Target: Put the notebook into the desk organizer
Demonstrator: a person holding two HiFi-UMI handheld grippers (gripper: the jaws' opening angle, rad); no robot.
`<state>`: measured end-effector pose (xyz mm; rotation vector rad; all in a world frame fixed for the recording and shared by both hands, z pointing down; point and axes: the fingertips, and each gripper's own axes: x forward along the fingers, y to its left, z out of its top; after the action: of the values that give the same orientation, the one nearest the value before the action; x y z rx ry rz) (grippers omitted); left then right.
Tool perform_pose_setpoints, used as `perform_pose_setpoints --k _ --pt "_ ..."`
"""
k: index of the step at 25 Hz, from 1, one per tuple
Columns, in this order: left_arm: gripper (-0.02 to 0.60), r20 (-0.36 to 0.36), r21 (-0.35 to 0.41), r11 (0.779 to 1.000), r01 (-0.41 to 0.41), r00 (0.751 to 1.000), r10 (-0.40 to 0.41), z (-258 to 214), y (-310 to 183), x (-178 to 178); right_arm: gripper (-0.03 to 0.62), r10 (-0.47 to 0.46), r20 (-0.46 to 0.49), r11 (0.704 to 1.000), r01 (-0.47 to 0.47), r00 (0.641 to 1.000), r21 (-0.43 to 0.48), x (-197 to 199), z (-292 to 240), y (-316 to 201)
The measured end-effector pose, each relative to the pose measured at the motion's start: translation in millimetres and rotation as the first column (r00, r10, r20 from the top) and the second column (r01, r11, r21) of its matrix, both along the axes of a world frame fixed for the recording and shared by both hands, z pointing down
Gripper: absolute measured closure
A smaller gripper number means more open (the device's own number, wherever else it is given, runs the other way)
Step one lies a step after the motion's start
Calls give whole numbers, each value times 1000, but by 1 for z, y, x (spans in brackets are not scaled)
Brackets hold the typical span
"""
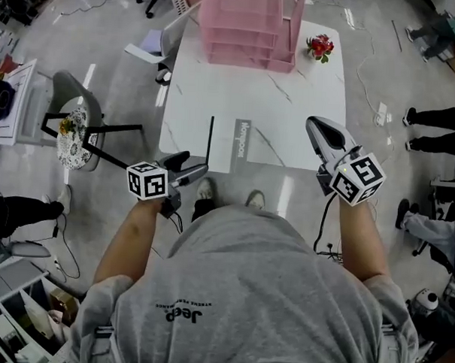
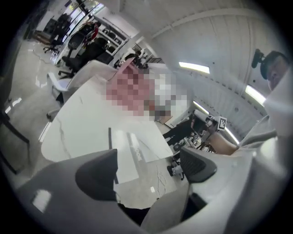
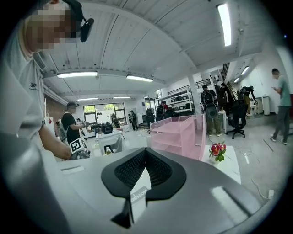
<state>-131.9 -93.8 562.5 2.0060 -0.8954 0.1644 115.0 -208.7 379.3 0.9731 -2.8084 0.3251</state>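
Note:
The notebook (image 1: 227,148), white with a black spine and a grey printed band, lies flat at the near edge of the white table (image 1: 291,97). The pink desk organizer (image 1: 245,27) stands at the table's far end. My left gripper (image 1: 189,166) hovers just off the near edge, left of the notebook's spine, open and holding nothing. In the left gripper view the notebook (image 2: 130,155) shows between the spread jaws of the left gripper (image 2: 146,171). My right gripper (image 1: 313,123) is raised over the table's right side, shut and holding nothing. The right gripper view shows the right gripper (image 3: 145,160), the organizer (image 3: 178,135) and a sliver of notebook (image 3: 139,189).
A small red flower pot (image 1: 320,46) stands right of the organizer. A black-framed chair (image 1: 75,129) sits left of the table and a white chair (image 1: 170,31) at its far left corner. People stand on the floor to the right (image 1: 441,118).

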Motion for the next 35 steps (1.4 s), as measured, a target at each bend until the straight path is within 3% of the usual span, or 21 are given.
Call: perform_pose_setpoints --k 3,7,14,18,22,24,26,30,33,35 --pt "103 -26 -146 989 -28 999 24 56 16 -4 592 1 -32 999 -2 999 -44 -10 20 9" --pt "103 -104 -294 954 -64 994 34 111 22 6 592 10 -53 997 -14 999 -76 -17 41 8" --pt "103 -198 -365 922 -132 978 62 144 22 31 592 32 -80 994 -40 996 -105 -20 80 -1" --pt "103 -271 -378 915 -142 962 37 155 11 47 592 32 -85 993 -41 996 -107 -22 97 -13" --pt "106 -342 -424 894 -147 940 -8 165 11 63 592 19 -97 990 -33 995 -140 -27 112 -6" --pt "162 -349 -445 885 -136 937 -31 171 9 67 592 14 -99 988 -29 995 -149 -26 117 -4" --pt "292 -366 -445 885 -135 930 -42 171 7 71 592 9 -101 987 -25 995 -156 -26 120 -1" --pt "492 -465 -422 891 -165 883 -57 148 4 82 592 5 -106 986 -23 994 -166 -24 124 0" --pt "514 -509 -415 891 -187 859 -57 126 8 84 592 13 -101 985 -30 995 -170 -22 124 -4" --pt "515 -563 -402 890 -216 825 -54 107 12 88 592 15 -98 986 -31 995 -165 -22 122 -8"
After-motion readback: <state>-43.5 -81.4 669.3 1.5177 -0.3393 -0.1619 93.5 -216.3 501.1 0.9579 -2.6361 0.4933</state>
